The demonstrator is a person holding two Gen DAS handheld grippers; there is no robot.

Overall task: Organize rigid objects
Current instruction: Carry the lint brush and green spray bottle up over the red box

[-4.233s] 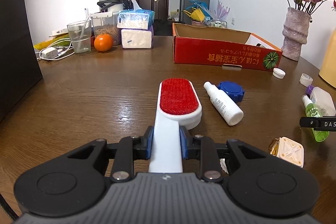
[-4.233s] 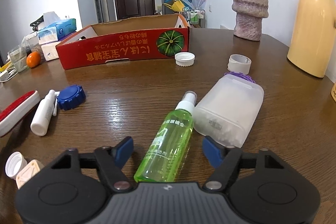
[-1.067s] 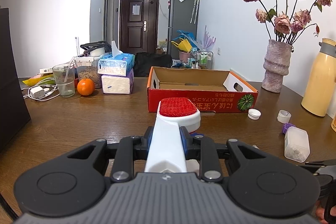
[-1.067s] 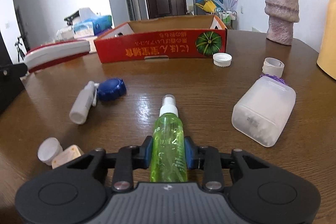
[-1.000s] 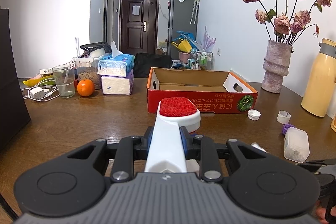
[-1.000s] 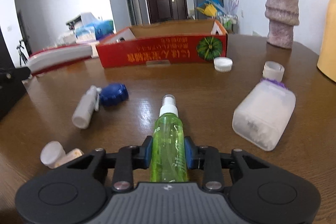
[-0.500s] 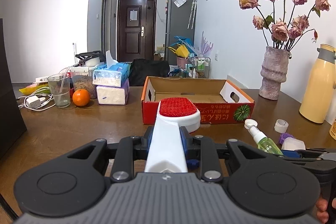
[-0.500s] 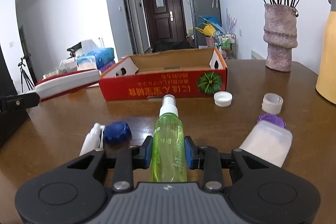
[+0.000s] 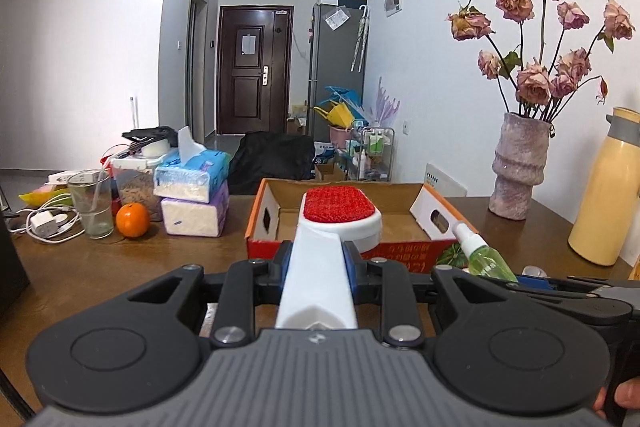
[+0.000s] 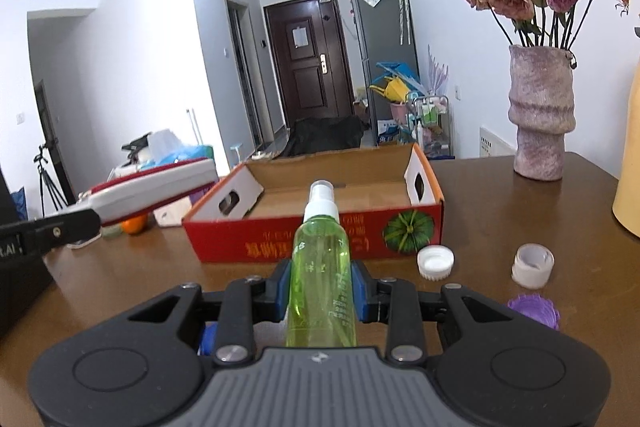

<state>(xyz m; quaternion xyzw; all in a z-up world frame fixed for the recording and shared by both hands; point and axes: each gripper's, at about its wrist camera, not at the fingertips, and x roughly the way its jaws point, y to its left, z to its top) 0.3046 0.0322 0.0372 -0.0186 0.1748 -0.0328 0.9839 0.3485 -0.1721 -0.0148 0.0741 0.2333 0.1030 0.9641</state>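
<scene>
Left hand-held gripper (image 9: 318, 263): its jaws are pinched tight on the white handle of the lint brush (image 9: 338, 215). The red pad faces up.

Right hand-held gripper (image 10: 322, 285): its jaws are squeezed on the green spray bottle (image 10: 322, 267). The white nozzle points away from the camera.

Red cardboard box (image 10: 316, 247): it sits on the counter (image 10: 500, 211) in the middle of both views, open on top. It looks empty, but the near wall hides part of its floor.

Brush and box: in the left view the brush head is over the near wall of the box. The brush's long line points straight into the box.

Bottle and box: in the right view the nozzle is in front of the near wall. The bottle's long line also points at the box.

Which is nearer: I think the brush is a bit closer to going in.

Side by side: the bottle is at the right of the left view; the brush is at the left of the right view. They are apart.

Left on the counter: a white cap (image 10: 435, 262), a clear cap (image 10: 533, 264) and a purple lid (image 10: 534, 311), lower right.
</scene>
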